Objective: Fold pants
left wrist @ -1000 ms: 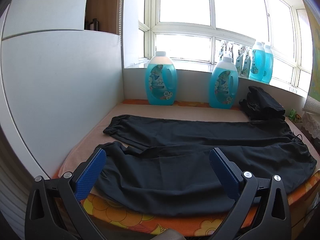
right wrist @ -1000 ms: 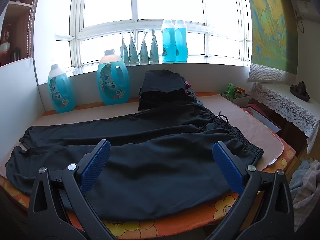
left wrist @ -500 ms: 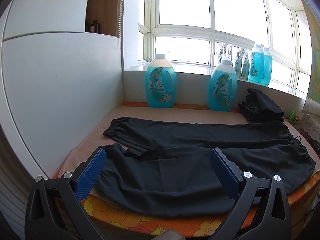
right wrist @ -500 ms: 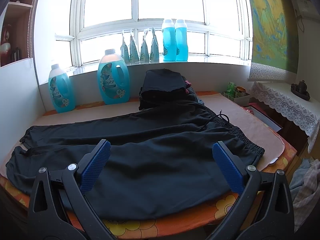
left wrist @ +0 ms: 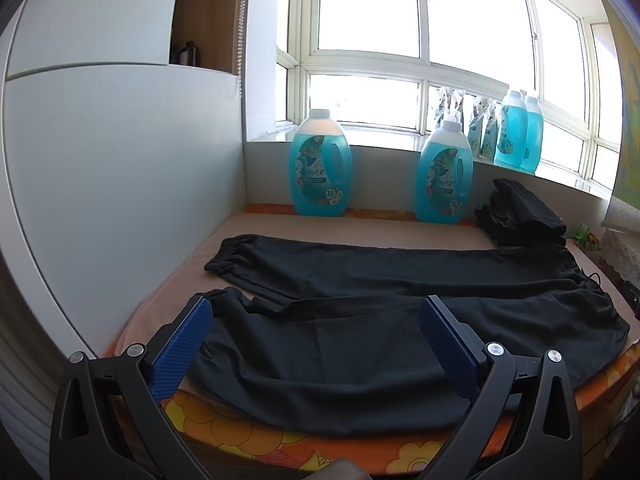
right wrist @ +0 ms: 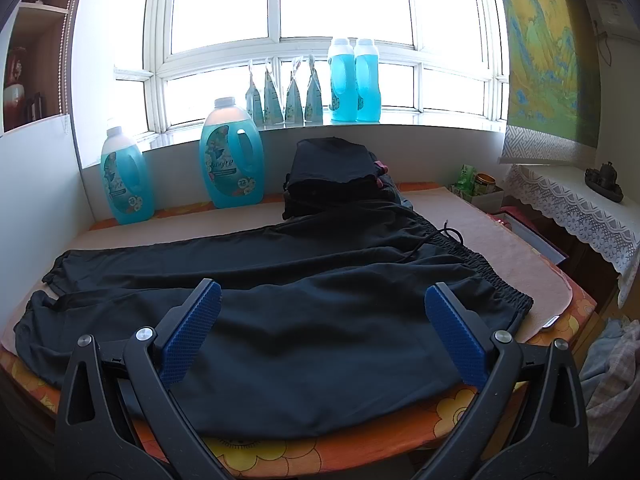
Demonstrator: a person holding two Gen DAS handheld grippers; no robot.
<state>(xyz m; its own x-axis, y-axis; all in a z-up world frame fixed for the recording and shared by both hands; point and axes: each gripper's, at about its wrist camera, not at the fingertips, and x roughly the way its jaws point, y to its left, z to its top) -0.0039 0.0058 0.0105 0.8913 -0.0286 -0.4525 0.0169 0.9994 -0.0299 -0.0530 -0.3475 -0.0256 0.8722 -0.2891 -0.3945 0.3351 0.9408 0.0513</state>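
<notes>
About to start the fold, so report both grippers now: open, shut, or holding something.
Left gripper: open, holding nothing, above the black pants.
Right gripper: open, holding nothing, above the same pants.

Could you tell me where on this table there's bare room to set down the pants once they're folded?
Bare mat shows right of the waistband, and a strip between the far leg and the detergent jugs. The black pants fill the middle; a folded stack crowds the back.
</notes>
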